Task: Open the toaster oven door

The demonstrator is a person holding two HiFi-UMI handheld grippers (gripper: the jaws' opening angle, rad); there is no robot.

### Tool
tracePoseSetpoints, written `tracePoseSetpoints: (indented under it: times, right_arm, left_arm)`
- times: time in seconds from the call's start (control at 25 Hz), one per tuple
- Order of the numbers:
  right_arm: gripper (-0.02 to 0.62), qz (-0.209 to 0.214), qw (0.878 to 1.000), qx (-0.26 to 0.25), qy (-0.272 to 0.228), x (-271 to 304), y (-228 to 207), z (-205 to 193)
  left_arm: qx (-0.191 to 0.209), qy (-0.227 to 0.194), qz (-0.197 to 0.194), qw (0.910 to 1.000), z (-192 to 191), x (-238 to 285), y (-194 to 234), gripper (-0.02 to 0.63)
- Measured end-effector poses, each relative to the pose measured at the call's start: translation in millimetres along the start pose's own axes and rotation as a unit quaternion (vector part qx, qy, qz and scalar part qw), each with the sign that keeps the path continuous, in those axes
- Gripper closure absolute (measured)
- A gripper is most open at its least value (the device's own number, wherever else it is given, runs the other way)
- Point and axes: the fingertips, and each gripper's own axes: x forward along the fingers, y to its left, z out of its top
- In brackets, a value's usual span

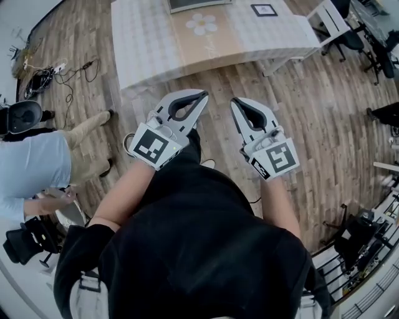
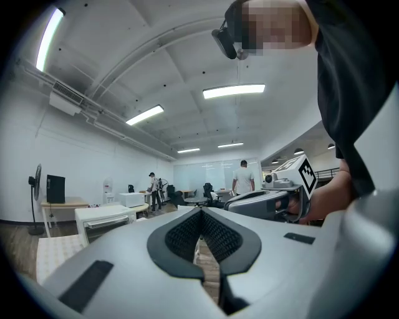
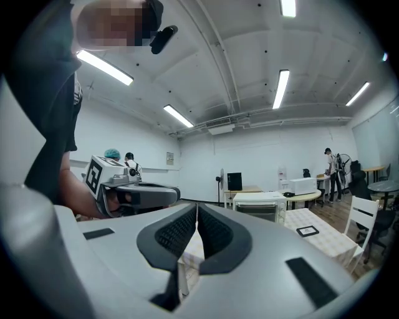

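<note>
The toaster oven point(image 3: 257, 209) stands at the far side of the worktop point(image 1: 156, 43), its front turned toward the two grippers and its long axis running across, side to side. Its door looks closed. In the head view only its near edge shows at the top of the picture.

The left gripper point(image 1: 202, 95) and right gripper point(image 1: 235, 101) are held level, side by side in front of the person's body, both pointing at the worktop and well apart from the oven. Each pair of jaws is together at the tips, with nothing between them.

There is one oven, one worktop and two grippers. The worktop has a checked cloth with one flower print point(image 1: 202, 24), and one small black frame point(image 1: 264, 9) lies flat to the right of the oven. One white chair point(image 1: 329, 19) stands at the worktop's right end.

Wooden floor point(image 1: 324, 124) lies between the grippers and the worktop. A second person point(image 1: 31, 168) in a light blue top stands to the left, and cables point(image 1: 62, 71) trail on the floor beyond. Further people stand at tables deeper in the room.
</note>
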Motion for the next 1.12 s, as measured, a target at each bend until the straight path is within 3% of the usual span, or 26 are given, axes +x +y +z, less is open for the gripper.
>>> tracePoseSetpoints:
  times: [0.24,0.68,1.12]
  right_arm:
    - [0.572,-0.011,1.0,-0.012,0.016,40.6,-44.8,-6.5]
    - [0.572,-0.007,0.999,-0.022,0.049,179.8,-121.8,3.7]
    - [0.572,0.013,0.998,-0.019,0.065,269.7,-175.1,1.1]
  left_arm:
    - [0.004,-0.014,-0.02,0.9997,-2.1,46.3,42.7,0.594]
    - [-0.003,-0.025,-0.037,0.999,8.7,116.0,179.5,0.592]
    - [-0.023,-0.012,-0.017,0.9995,0.1,155.1,278.2,0.592]
